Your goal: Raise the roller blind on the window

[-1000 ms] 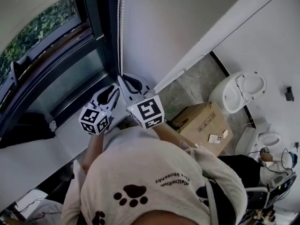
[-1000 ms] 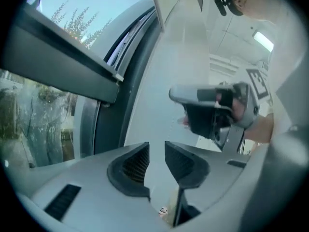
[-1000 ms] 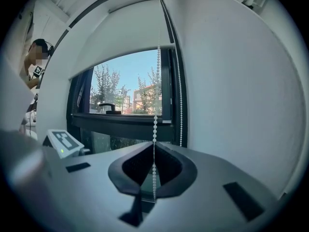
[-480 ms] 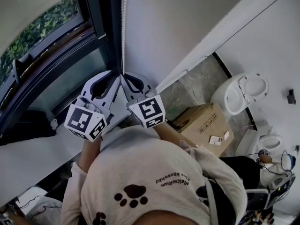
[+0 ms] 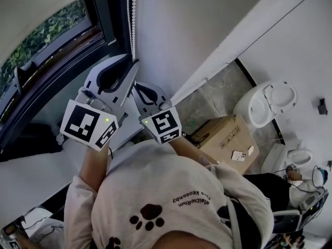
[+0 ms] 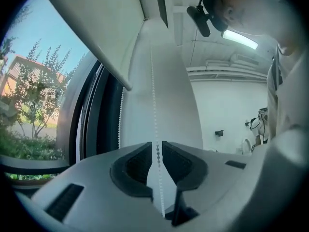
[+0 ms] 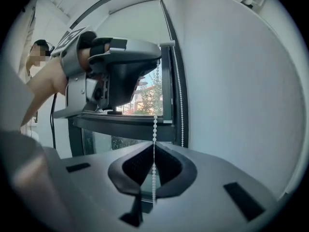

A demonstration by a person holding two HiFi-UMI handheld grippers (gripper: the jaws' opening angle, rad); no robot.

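1. Window point(image 5: 46, 51): roller blind point(image 6: 96, 33) covers only the upper glass.
2. Left gripper point(image 6: 157, 146): higher on the bead chain point(image 6: 154, 105), jaws just closing, chain between the pads, not yet pinched.
3. Right gripper point(image 7: 153, 151): lower, clenched on the chain.
4. Risk: if the right releases before the left bites, the small beads could slip and the blind may run back down.

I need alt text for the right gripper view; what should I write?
The right gripper is shut on a white bead chain beside a dark window frame. Above, the left gripper has just been closing its jaws around the same chain.
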